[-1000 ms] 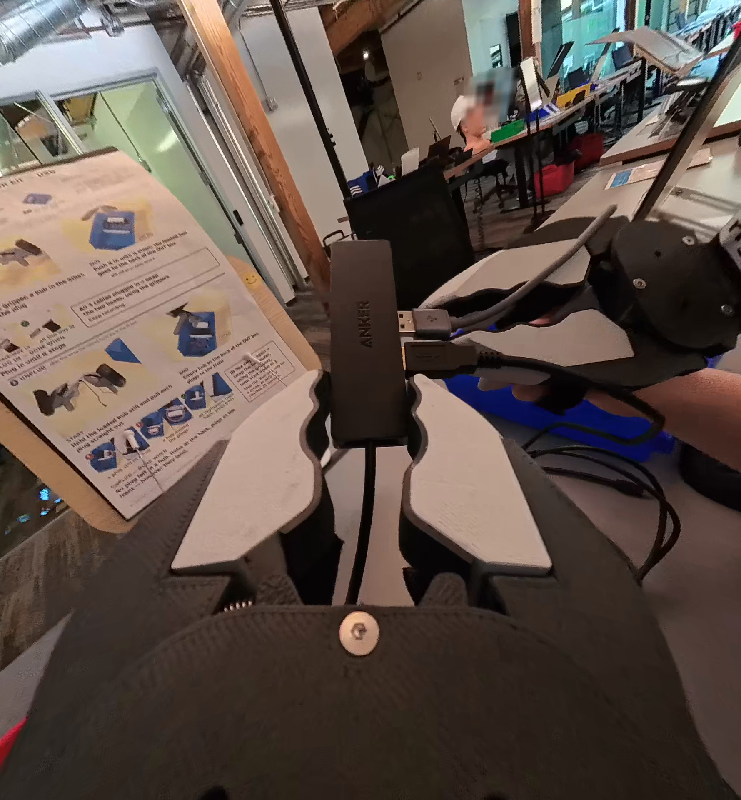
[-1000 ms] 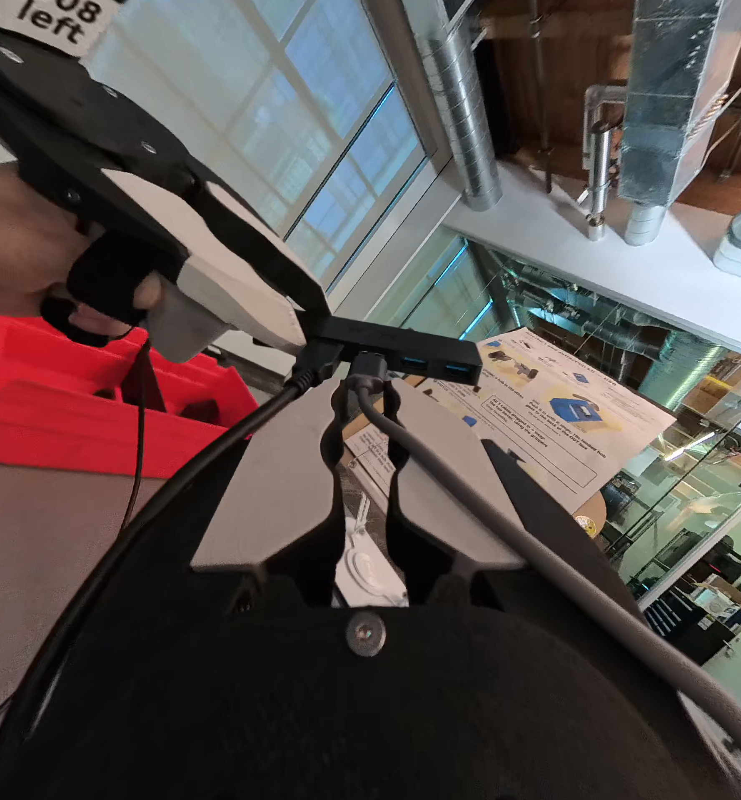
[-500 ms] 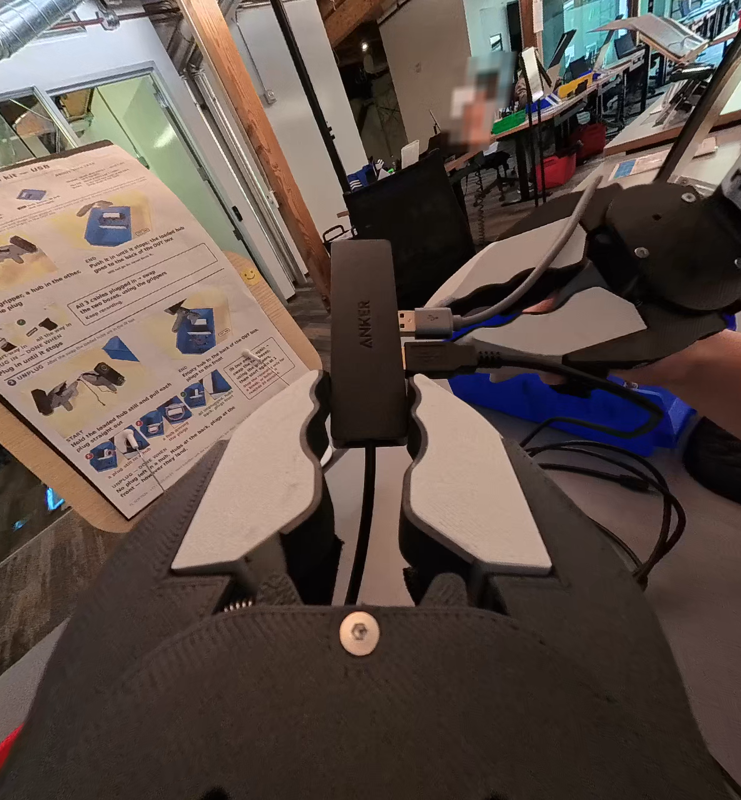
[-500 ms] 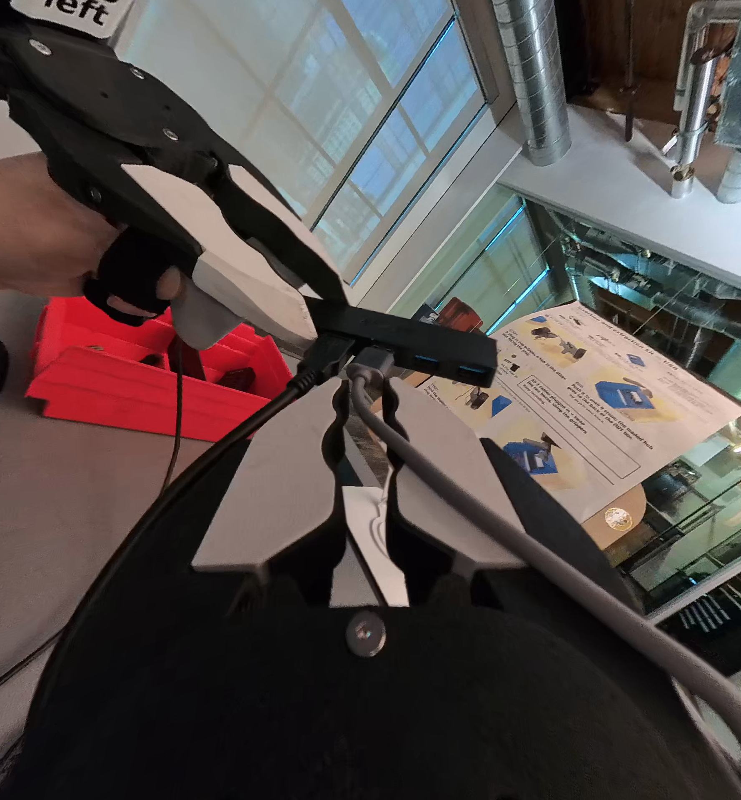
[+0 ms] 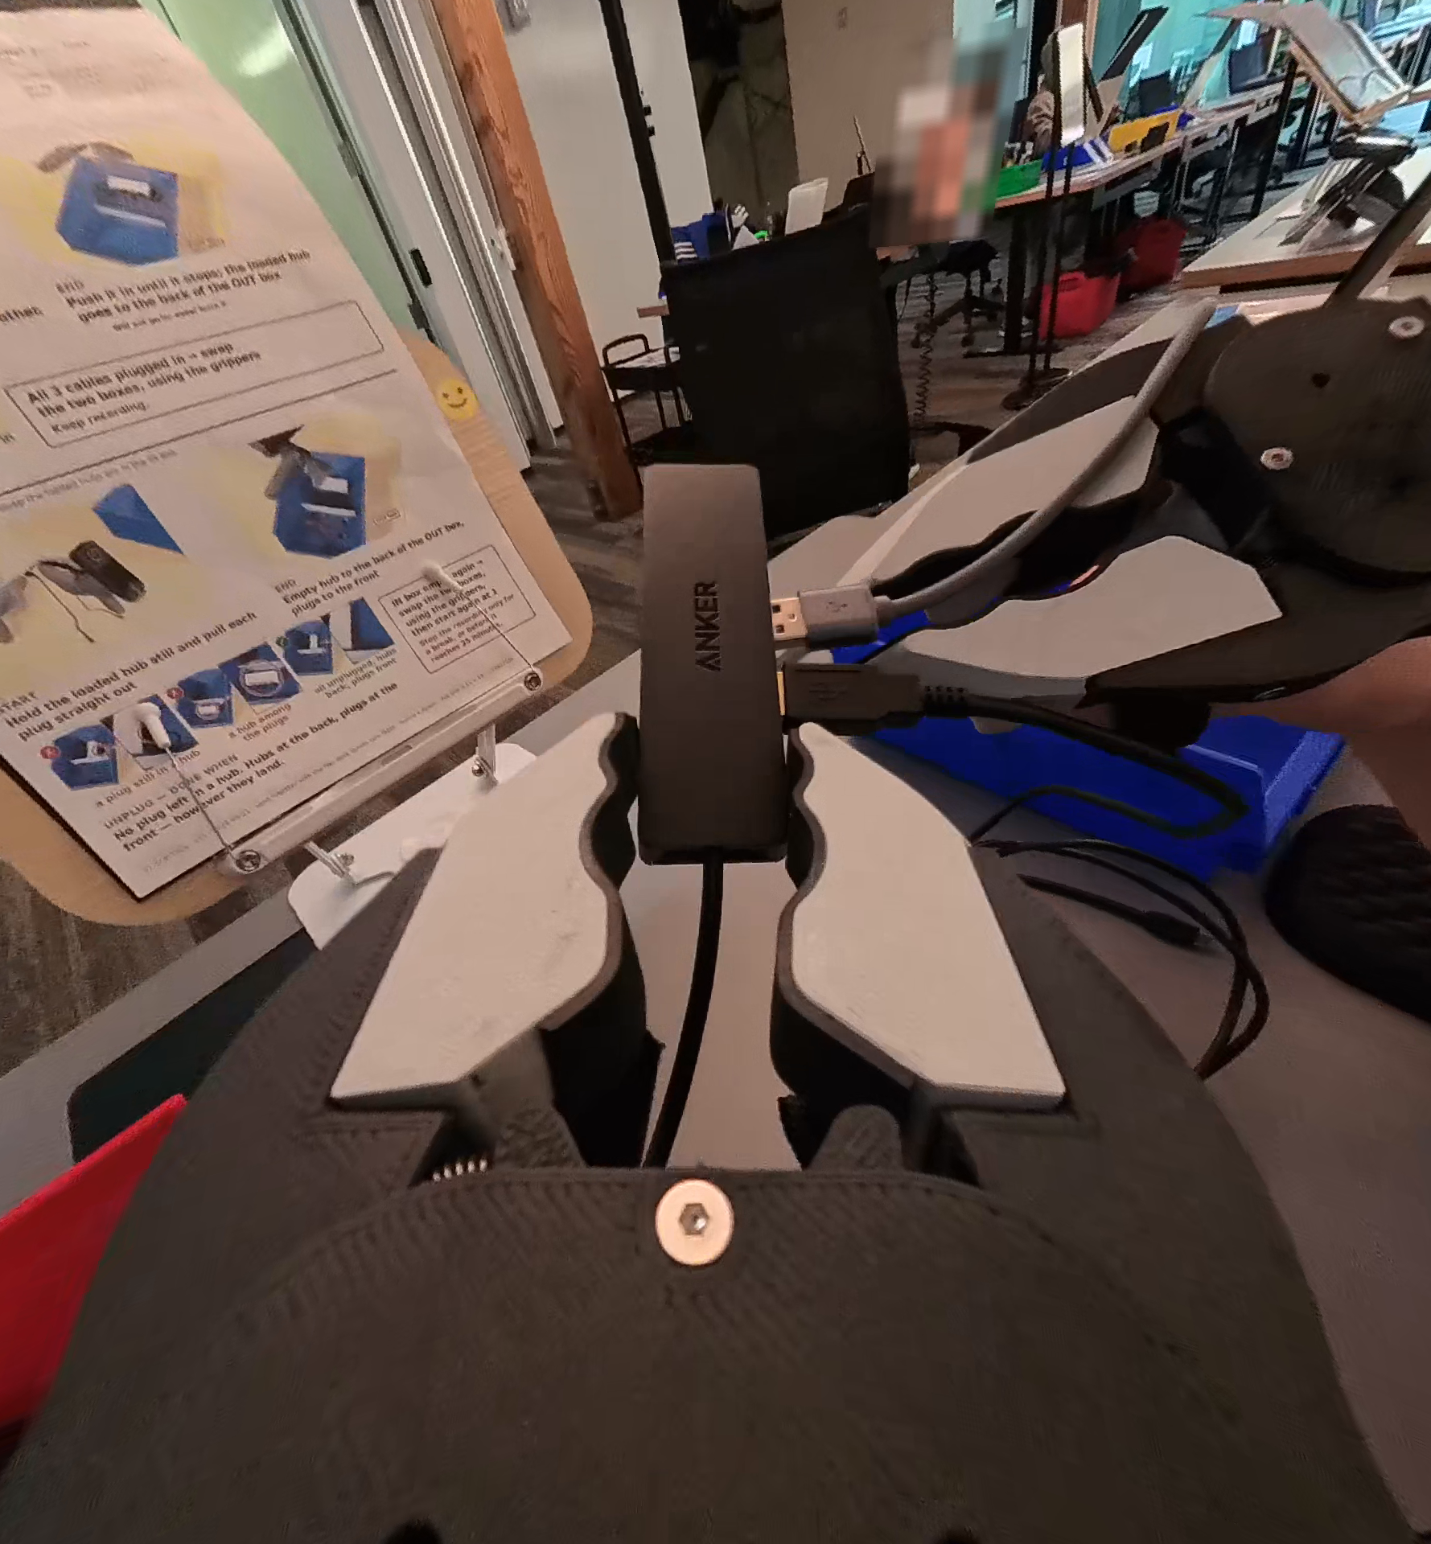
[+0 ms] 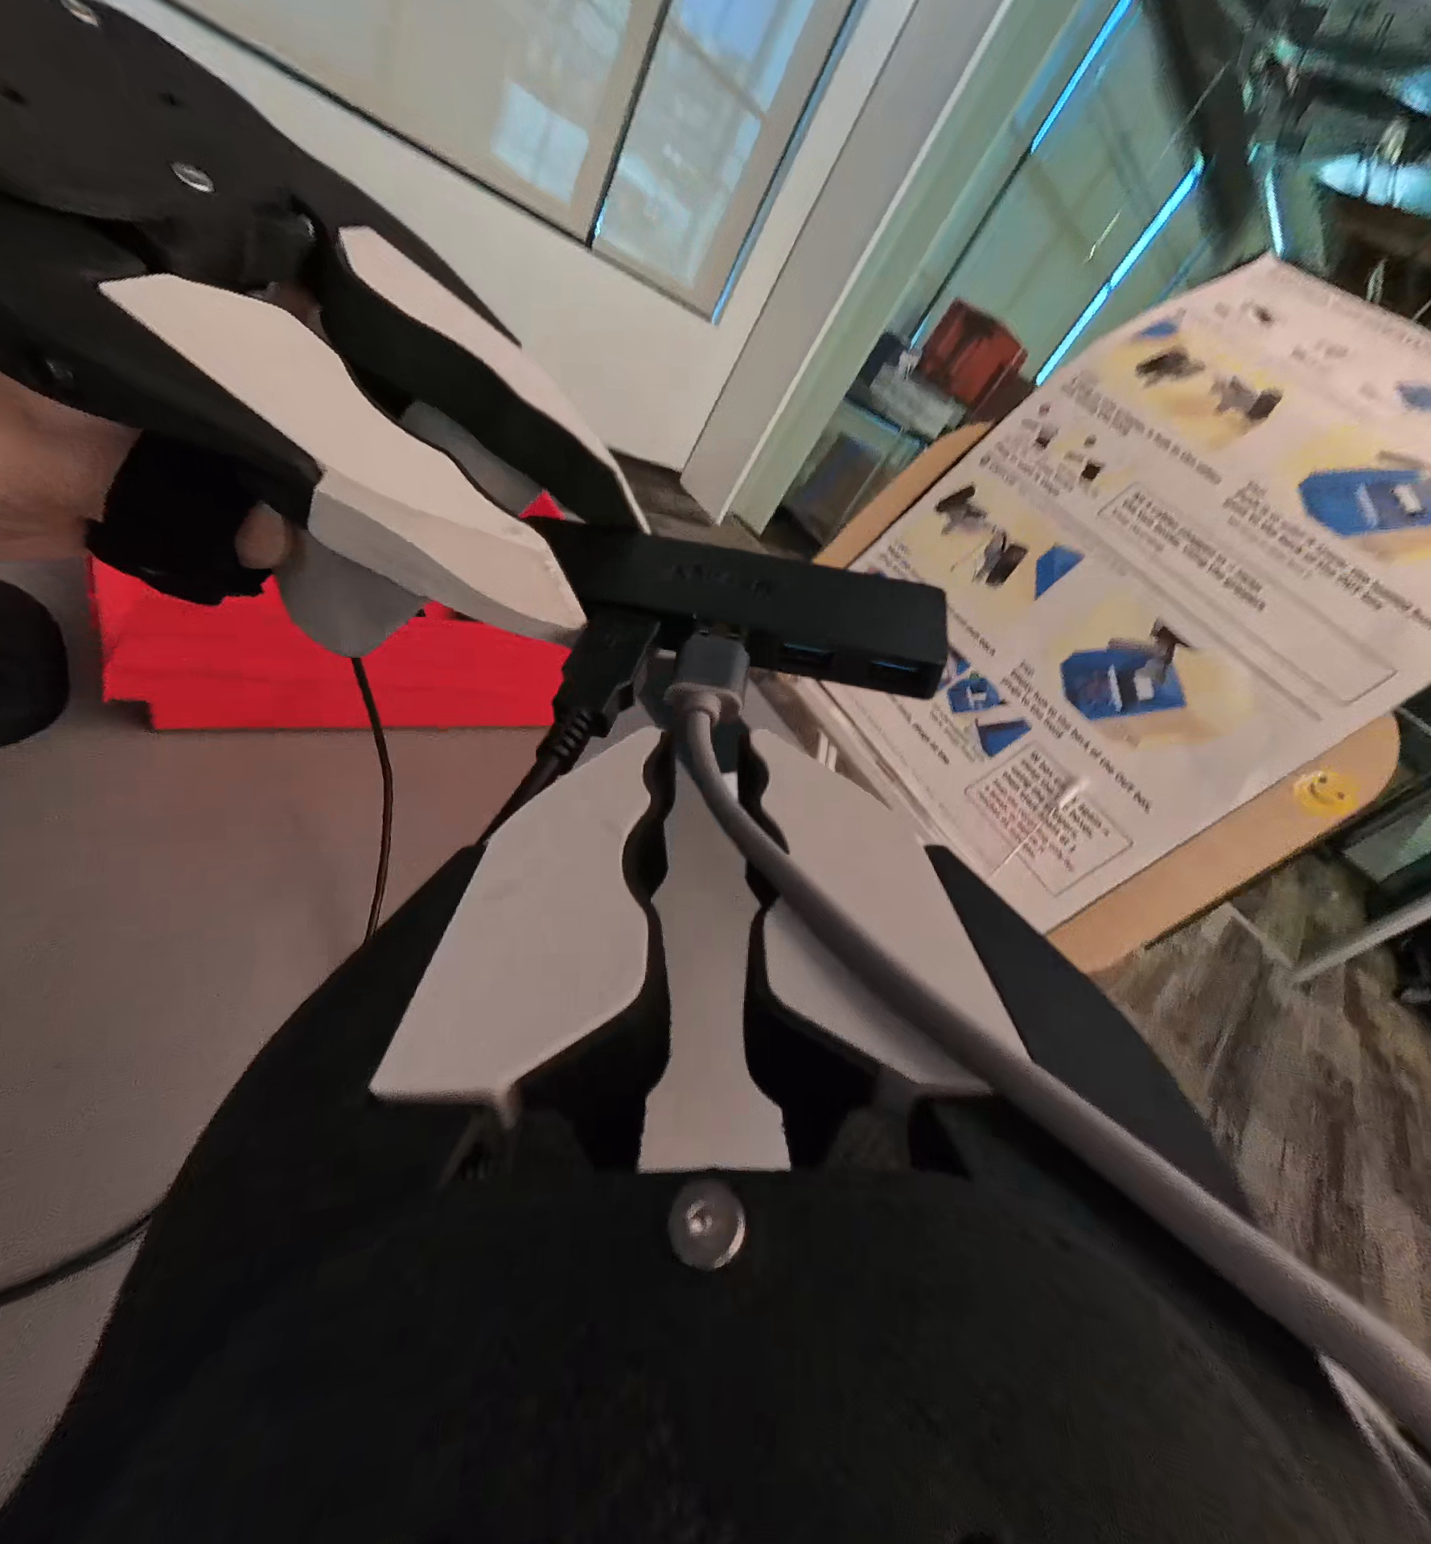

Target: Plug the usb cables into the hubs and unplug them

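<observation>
Room: office behind, grey counter (image 5: 1322, 1170) below
Left gripper (image 5: 707, 802): I have its fingers clamped on the black hub (image 5: 707, 652), long axis upright
Right gripper (image 6: 699, 802): my fingers look slightly parted around the grey cable (image 6: 779, 869)
Grey plug (image 5: 829, 610): metal tip bare, pointing sideways at the hub's right edge, just above the seated black plug (image 5: 854, 693)

The left wrist view looks close along its fingers toward the far office. The right wrist view faces left toward windows. Both share the black hub (image 5: 712, 660) (image 6: 758, 576) and instruction sheet (image 5: 194, 468) (image 6: 1180, 585).
</observation>
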The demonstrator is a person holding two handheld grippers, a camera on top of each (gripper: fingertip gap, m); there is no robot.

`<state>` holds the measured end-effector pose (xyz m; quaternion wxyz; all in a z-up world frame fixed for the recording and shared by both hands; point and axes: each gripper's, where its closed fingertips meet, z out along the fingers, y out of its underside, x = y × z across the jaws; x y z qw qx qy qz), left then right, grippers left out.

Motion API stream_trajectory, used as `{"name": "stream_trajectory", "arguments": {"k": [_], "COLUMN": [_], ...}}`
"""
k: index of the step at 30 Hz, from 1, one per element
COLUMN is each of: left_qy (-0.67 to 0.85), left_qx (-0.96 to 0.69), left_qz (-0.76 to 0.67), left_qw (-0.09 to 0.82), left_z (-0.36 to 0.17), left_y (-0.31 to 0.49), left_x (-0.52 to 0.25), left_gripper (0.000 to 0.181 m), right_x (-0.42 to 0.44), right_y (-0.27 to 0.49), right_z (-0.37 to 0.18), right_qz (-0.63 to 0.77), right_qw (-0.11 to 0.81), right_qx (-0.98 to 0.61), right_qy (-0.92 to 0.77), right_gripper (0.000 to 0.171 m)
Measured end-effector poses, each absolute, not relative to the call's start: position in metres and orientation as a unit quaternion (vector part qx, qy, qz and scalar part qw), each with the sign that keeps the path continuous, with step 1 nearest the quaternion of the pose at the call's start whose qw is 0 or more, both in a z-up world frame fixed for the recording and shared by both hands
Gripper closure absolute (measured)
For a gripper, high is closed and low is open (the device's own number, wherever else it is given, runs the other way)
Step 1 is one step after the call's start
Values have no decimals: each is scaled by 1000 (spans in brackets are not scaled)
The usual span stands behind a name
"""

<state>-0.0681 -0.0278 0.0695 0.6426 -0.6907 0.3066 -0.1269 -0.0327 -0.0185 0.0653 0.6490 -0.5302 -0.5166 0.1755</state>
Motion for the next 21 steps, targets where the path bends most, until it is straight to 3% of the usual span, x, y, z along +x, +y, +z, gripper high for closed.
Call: {"name": "stream_trajectory", "arguments": {"k": [1, 8, 21], "left_qy": [307, 303, 271], "left_qx": [-692, -696, -703], "left_qz": [-125, -133, -218], "left_qw": [641, 637, 620], "left_z": [68, 65, 68], "left_y": [-27, -23, -24], "left_x": [-68, -69, -72], "left_gripper": [148, 148, 149], "right_x": [-32, -31, -32], "right_y": [-17, -15, -19], "right_z": [63, 52, 77], "right_qz": [172, 212, 174], "right_qw": [643, 597, 679], "right_qx": [-538, -583, -512], "right_qy": [-517, -510, -496], "right_gripper": [156, 154, 150]}}
